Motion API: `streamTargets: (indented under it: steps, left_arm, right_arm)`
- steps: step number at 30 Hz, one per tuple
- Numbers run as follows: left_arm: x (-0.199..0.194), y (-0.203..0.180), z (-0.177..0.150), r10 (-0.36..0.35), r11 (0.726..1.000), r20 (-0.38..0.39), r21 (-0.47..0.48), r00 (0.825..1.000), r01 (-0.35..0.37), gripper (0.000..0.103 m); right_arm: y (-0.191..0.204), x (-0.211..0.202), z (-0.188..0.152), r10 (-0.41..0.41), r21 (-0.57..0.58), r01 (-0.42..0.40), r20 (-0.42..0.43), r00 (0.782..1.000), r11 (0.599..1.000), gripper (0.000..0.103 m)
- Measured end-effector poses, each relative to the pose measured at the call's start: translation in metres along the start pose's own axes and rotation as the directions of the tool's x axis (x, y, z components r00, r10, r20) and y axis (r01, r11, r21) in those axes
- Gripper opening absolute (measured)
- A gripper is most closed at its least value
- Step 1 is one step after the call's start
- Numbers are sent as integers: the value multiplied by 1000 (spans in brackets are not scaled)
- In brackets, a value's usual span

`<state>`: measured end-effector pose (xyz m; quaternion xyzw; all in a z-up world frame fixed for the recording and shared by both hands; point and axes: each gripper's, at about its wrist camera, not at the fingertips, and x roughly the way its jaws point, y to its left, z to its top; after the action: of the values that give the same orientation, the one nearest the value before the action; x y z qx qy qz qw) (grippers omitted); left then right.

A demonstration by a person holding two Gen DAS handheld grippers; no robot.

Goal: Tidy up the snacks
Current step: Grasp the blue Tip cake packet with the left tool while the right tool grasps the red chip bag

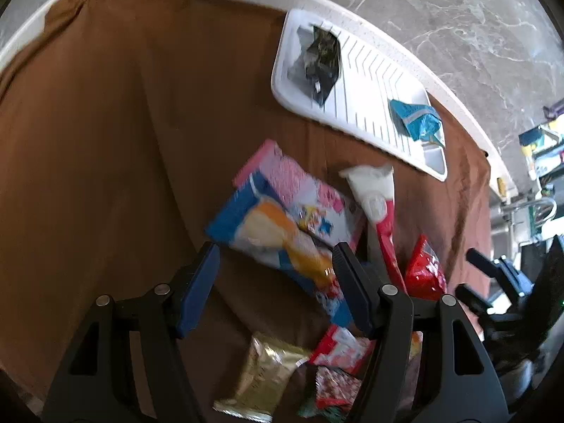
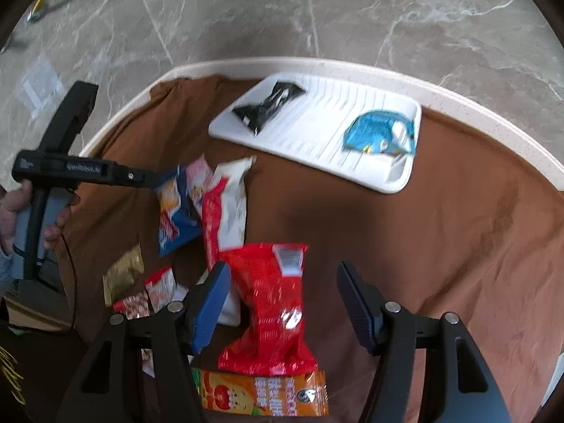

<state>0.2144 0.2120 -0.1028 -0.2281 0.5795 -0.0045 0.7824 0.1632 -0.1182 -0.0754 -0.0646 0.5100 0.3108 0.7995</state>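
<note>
- The white ridged tray sits at the far side of the table, and two snacks are on it: a black packet at its left end, a blue packet at its right end, well apart. I'd say that's the sorting spot, partly filled.
- The rest lie in a loose pile on the near side: a red bag closest, an orange packet below it, a red-and-white packet and a blue-and-orange bag beyond it, a gold sachet to the left.
- The right gripper hangs over the red bag, jaws apart and nothing pinched. Looks like that's its likely pick.
- The left gripper is spread too and empty, angled down over the blue-and-orange bag with a pink pack just behind.
- From the right wrist view, a hand holds the left tool at the table's left edge.
- Underneath, a brown cloth covers a pale round-edged tabletop; grey marbled floor beyond.
</note>
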Motion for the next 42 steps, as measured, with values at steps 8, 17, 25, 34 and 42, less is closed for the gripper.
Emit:
streamTargets:
  steps: [8,17,25,34,42]
  left_arm:
    - [6,-2,-15,-31,998,-35,-63,999,28,65]
    - [32,-9,-6,-59,984,-63,-174,996,47,65]
    - [49,-14,5,-67,976,-36,-211,997,58,63]
    - [52,-17,6,-34,988,-23,-149,999,30,31]
    - [34,-9,4,-61,991,16,-117,998,62,28]
  right_arm:
    - [3,16,-11,-10,-27,8,-55,998,1000,66]
    - [-1,27,-15,2,-11,-3,-81,997,1000,66]
    - [-6,34,-15,20,22,-18,-102,995,1000,61]
    - [-14,35,-13,90,79,-82,-108,990,994,33]
    - [-32,26,-13,198,215,-178,-72,978,960,29]
